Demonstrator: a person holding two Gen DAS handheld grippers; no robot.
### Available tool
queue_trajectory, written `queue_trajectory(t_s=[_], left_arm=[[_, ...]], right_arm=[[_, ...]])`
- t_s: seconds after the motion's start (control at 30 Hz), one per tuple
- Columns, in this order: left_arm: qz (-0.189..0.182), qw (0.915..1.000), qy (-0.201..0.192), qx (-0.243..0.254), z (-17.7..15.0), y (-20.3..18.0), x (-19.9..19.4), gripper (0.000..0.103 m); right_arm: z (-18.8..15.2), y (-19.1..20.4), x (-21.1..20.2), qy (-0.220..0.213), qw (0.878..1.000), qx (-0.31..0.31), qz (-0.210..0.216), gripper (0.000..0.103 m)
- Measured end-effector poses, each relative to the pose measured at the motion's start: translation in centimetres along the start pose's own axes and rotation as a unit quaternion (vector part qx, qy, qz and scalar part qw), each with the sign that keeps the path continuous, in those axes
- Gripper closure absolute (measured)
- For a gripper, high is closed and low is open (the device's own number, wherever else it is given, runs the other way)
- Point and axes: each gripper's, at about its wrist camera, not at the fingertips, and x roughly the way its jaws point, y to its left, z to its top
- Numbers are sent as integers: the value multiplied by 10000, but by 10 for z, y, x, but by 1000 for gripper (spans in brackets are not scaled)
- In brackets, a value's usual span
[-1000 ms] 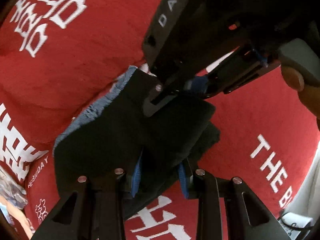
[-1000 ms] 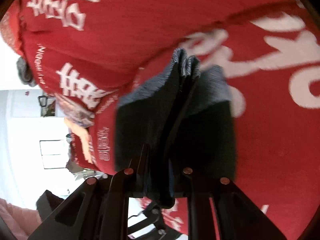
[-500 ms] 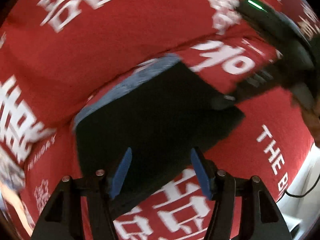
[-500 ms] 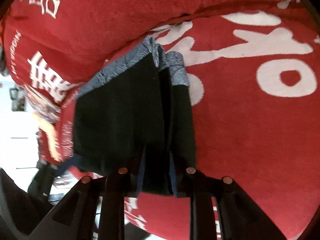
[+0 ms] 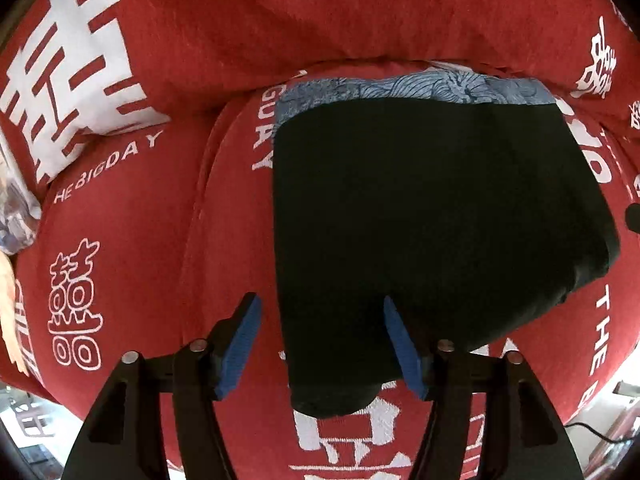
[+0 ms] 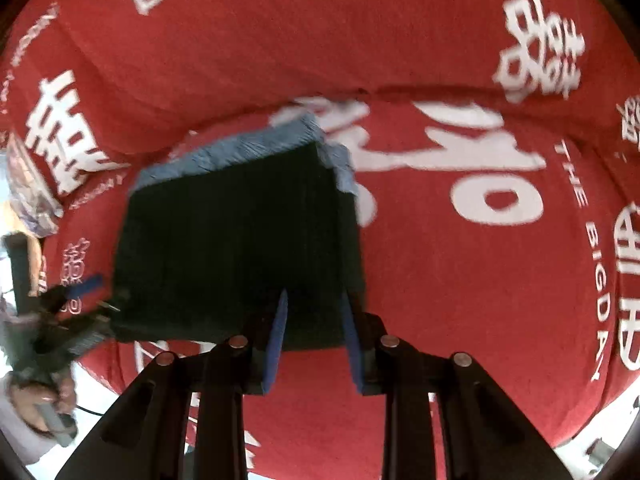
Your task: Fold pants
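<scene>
The left gripper [image 5: 320, 340] has its blue-padded fingers [image 5: 242, 336] spread wide, one pad over bare red cloth and the other above the near edge of the pants [image 5: 436, 216], with nothing caught between them. The right gripper [image 6: 314, 340] is also parted, its two blue pads [image 6: 278, 340] standing apart at the near right corner of the pants [image 6: 240, 248]; the fabric there runs between them, but the pads do not press on it. The pants lie folded into a compact, roughly rectangular stack on a red blanket [image 5: 340, 24] printed with large white characters and the words "THE BIGDAY". Their top face is plain black and fairly flat, and a band of blue-grey patterned fabric [image 5: 416, 88] shows along the far edge. In the right wrist view, which is somewhat blurred, that band wraps around the far right corner, and layered edges show down the right side of the stack. The near left corner bulges slightly in a rounded fold. The left gripper [image 6: 76, 308] also appears there, at the stack's left side.
</scene>
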Motion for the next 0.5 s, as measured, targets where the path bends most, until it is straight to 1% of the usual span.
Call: queue_trajectory(t_s=[0.03,0.07,0.13,0.17,0.2,0.27,0.33,0.5], left_arm=[[31,10000,-16,25,3,2,1,32],[34,10000,1,49,3,2,2,31],[-94,9999,90,-46,3,7,3,30],[-139,9998,129,-107,4,10,3,26],[-160,9997,157,-132,6,12,2,23],[-277,9992,228,-190,6,18,1,23],[-408,9984,317,-235,5,23,0,23],[-510,9979,386,-109,5,32,-2,23]], right_arm=[[0,6,2,37,10000,-46,9,73],[0,12,9,124,9999,-80,10,73],[-1,20,28,397,9992,-36,4,74],[-4,21,39,545,9985,32,-85,74],[-6,22,45,589,9981,50,-187,74],[-10,23,48,547,9981,69,-291,71],[-11,25,47,551,9978,92,-346,71],[-9,27,49,619,9966,133,-534,68]])
